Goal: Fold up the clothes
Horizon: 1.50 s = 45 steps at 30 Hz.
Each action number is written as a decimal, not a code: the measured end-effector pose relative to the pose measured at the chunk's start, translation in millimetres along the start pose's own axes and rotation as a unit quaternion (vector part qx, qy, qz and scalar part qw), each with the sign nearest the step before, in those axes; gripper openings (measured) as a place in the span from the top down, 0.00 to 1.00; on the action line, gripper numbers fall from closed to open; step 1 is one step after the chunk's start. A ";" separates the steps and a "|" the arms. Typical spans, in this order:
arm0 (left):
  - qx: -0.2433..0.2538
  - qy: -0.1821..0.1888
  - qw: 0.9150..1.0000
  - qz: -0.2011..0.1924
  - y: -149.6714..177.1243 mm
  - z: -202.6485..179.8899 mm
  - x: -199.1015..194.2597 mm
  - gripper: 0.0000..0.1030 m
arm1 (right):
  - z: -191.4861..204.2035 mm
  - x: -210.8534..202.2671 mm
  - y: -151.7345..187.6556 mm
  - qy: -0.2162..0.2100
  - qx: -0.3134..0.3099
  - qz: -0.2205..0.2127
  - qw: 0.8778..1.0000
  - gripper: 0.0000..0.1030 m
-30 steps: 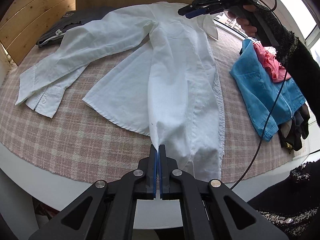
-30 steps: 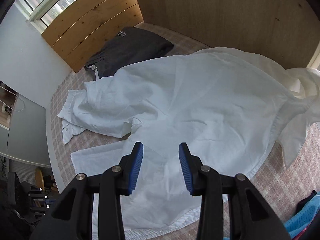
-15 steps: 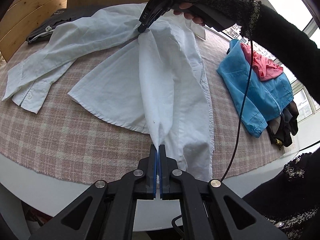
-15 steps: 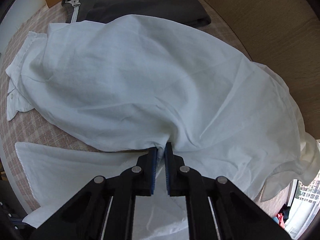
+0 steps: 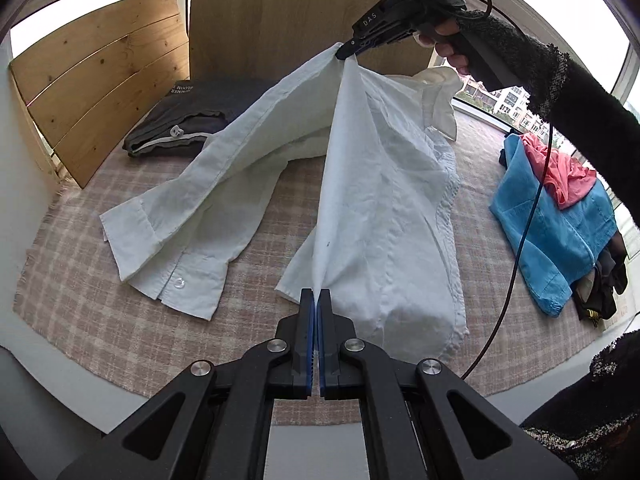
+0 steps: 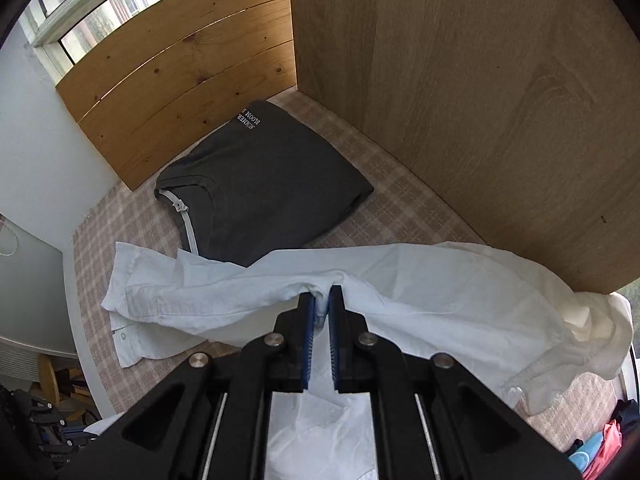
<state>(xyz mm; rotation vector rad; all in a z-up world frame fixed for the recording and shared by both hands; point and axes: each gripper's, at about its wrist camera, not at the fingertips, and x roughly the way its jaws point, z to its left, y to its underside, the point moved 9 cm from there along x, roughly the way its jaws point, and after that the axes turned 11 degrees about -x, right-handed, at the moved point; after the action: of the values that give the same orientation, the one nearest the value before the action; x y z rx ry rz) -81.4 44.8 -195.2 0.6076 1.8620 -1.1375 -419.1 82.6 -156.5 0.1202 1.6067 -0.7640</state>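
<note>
A white long-sleeved shirt [image 5: 384, 208] hangs stretched between both grippers above the pink checked tablecloth [image 5: 100, 320]. My left gripper [image 5: 318, 294] is shut on the shirt's hem at the near end. At the far end my right gripper [image 5: 345, 53], held by a hand in a black sleeve, is shut on a fold near the shoulder and holds it up. In the right wrist view the right gripper [image 6: 322, 298] pinches bunched white shirt [image 6: 460, 300] cloth. One sleeve [image 5: 180, 216] trails down to the left, its buttoned cuff resting on the cloth.
A folded dark grey garment [image 6: 264, 176] lies at the back left against wooden panels [image 5: 100, 80]. A pile with a blue garment [image 5: 556, 232] and a pink one [image 5: 568, 176] sits at the right. A black cable [image 5: 520, 248] hangs from the right gripper.
The right gripper came down onto the shirt, shut on a fold near the shoulder and lifted it. The shirt went from lying flat to hanging taut between both grippers, and the sleeve slid inward.
</note>
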 end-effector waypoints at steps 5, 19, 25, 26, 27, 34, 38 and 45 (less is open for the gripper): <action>-0.022 -0.047 0.997 0.048 -2.8 50.8 51.6 0.95 | -2.3 64.5 -4.9 0.004 0.011 0.063 0.998 0.90; 0.060 0.017 0.997 0.052 31.5 -40.9 17.8 0.86 | -63.0 -56.7 186.8 -0.009 0.114 0.020 0.993 0.47; 0.161 0.022 0.983 0.079 60.6 -121.9 46.1 0.86 | -101.0 -23.3 262.5 -0.067 0.247 0.038 0.966 0.47; 0.175 0.026 0.981 0.083 66.0 -131.0 49.1 0.86 | -104.0 -18.0 264.2 -0.076 0.261 0.038 0.962 0.47; 0.184 0.033 0.978 0.090 70.7 -139.1 52.6 0.85 | -105.0 -13.9 263.4 -0.083 0.267 0.036 0.960 0.47; 0.194 -0.015 0.975 0.105 70.0 -134.0 78.1 0.83 | -100.9 5.6 246.3 -0.074 0.246 0.044 0.965 0.50; 0.201 -0.026 0.972 0.121 69.2 -120.3 84.2 0.84 | -99.2 12.3 241.5 -0.079 0.242 0.051 0.966 0.70; 0.217 -0.006 0.965 0.147 74.1 -126.2 79.6 0.84 | -104.0 21.0 244.7 -0.075 0.251 0.059 0.963 0.70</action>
<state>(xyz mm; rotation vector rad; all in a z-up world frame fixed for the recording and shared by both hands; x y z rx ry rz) -119.4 189.1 -269.5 1.0804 1.4523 -1.3470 -391.0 319.7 -275.2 0.5067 1.2229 -1.0474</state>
